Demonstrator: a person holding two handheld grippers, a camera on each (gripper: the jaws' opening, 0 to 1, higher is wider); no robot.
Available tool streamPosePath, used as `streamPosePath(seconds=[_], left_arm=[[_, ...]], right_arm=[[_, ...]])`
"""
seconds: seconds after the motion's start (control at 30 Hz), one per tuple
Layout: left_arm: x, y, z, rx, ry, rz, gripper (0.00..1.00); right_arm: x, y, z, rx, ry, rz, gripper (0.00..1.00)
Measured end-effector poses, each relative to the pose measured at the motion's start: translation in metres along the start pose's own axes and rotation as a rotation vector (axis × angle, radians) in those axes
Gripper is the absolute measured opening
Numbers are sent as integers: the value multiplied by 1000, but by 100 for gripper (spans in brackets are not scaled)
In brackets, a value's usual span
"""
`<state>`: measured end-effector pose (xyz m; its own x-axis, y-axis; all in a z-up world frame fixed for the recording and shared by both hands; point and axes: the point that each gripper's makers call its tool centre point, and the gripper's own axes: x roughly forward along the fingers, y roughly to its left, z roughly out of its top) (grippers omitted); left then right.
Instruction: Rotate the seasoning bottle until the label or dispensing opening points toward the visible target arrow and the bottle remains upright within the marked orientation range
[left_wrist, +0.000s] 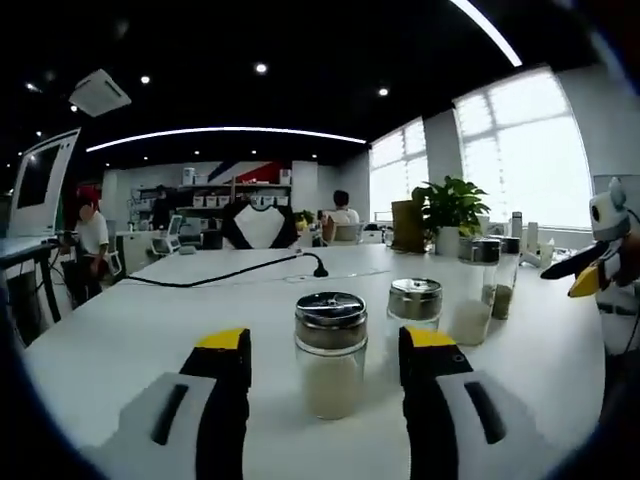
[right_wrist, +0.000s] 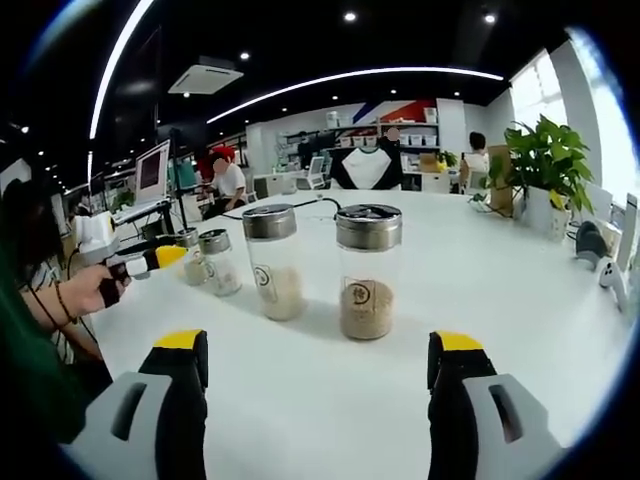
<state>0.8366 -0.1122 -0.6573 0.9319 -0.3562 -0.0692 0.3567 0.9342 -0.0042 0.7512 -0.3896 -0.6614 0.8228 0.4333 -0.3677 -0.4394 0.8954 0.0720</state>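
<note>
A short glass seasoning jar (left_wrist: 330, 358) with a metal shaker lid and white powder stands upright on the white table (left_wrist: 150, 330). It sits between the jaws of my left gripper (left_wrist: 327, 342), which is open and clear of the glass on both sides. A second short jar (left_wrist: 414, 300) stands just behind it to the right. Two tall bottles (left_wrist: 478, 290) follow further right. My right gripper (right_wrist: 318, 348) is open in front of the tall bottle of pale grains (right_wrist: 273, 262) and the tall bottle of brown grains (right_wrist: 367, 272), with nothing between its jaws.
A black cable with a gooseneck microphone (left_wrist: 316, 264) crosses the far table. A potted plant (left_wrist: 452, 205) stands at the back by the windows. The right gripper (left_wrist: 580, 272) enters at the right edge. A hand (right_wrist: 85, 290) holds the left gripper (right_wrist: 160, 258) beside the short jars (right_wrist: 218, 262).
</note>
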Motion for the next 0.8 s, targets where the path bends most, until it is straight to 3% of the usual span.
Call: streamPosePath(seconds=[0.07,0.2,0.33,0.43,0.8], left_arm=[[1,-1,7,-34,-57,4,63],[4,0,4,-6,-34,44,63],[7,1,2,-26,-27,62,62],[12,-5,-1,-27,-6,31,62],[19,-7,-10,32,43,31,56]], right_arm=[[0,0,1,-21,-4,4,93],[-1,3,4,-38,-11,9,94],[0,5,4,-33,-9,12,94],[-1,6,6,-36,-13,16,94],[-1,4,7,-28,-12,9,94]])
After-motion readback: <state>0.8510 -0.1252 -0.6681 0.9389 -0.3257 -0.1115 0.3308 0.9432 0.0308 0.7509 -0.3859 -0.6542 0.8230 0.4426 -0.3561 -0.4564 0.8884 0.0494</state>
